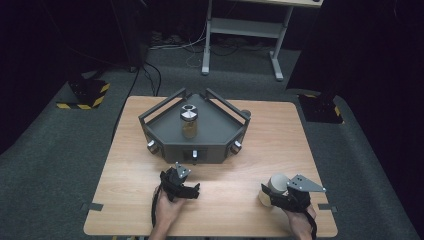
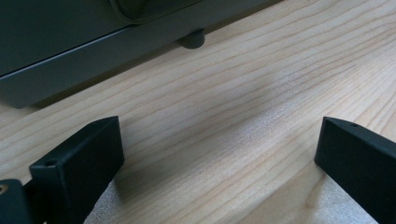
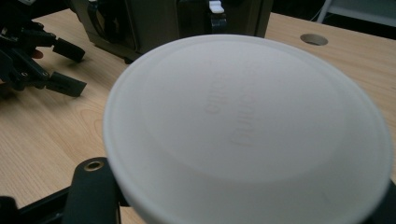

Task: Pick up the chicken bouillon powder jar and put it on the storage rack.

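Right claw [image 1: 274,196] is clamped across a white-lidded container [image 3: 247,135], judged light, rigid, smooth-walled and slip-prone, best held mid-body; left claw [image 1: 181,176] stands wide, empty.

Being held in the right gripper [image 1: 276,196], a white plastic container [image 1: 274,189] with a round, flat end [image 3: 247,130] bearing faint embossed letters. Lying tilted just above the wooden table [image 1: 235,210], near its front right edge, well apart from the grey tray [image 1: 165,131].
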Action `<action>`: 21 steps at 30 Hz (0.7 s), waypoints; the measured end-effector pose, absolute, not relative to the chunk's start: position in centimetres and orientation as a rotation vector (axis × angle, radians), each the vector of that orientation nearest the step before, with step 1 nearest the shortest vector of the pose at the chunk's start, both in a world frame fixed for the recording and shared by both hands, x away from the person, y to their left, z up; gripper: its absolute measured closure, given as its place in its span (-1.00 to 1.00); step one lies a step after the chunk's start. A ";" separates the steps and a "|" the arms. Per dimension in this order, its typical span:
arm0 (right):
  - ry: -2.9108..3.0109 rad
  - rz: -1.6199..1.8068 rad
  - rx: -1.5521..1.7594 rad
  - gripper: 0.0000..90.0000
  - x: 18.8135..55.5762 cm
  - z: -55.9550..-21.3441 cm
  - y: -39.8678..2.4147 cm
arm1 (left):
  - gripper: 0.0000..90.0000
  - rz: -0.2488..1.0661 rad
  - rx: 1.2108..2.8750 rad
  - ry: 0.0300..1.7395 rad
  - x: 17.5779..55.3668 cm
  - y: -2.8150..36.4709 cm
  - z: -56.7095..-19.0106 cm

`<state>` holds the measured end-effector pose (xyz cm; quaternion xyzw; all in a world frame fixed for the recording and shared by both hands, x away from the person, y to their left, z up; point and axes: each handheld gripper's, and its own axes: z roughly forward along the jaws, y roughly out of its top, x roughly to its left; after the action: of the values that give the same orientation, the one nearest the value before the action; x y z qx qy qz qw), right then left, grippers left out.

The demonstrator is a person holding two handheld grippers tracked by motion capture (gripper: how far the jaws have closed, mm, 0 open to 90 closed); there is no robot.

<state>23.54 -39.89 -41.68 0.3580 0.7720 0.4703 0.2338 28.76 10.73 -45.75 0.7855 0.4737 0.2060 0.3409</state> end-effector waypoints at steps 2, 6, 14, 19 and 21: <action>2.123 1.292 0.972 -0.22 23.6 -41.4 -39.8 | -0.97 0.536 2.045 1.232 28.8 10.7 -45.7; 2.132 1.292 0.953 -0.22 23.7 -40.9 -39.6 | -0.97 0.537 2.044 1.233 28.8 10.7 -45.7; 2.148 1.310 0.932 -0.22 24.1 -39.8 -39.5 | -0.97 0.538 2.043 1.237 28.7 10.7 -45.7; 2.157 1.321 0.915 -0.22 24.3 -39.1 -39.3 | -0.97 0.538 2.042 1.237 28.7 10.7 -45.7; 2.159 1.331 0.910 -0.22 24.4 -38.8 -39.3 | -0.97 0.538 2.042 1.237 28.7 10.7 -45.7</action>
<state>24.43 -39.31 -38.84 0.3294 0.7812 0.4817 0.2218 28.75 10.70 -45.73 0.7847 0.4754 0.2067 0.3400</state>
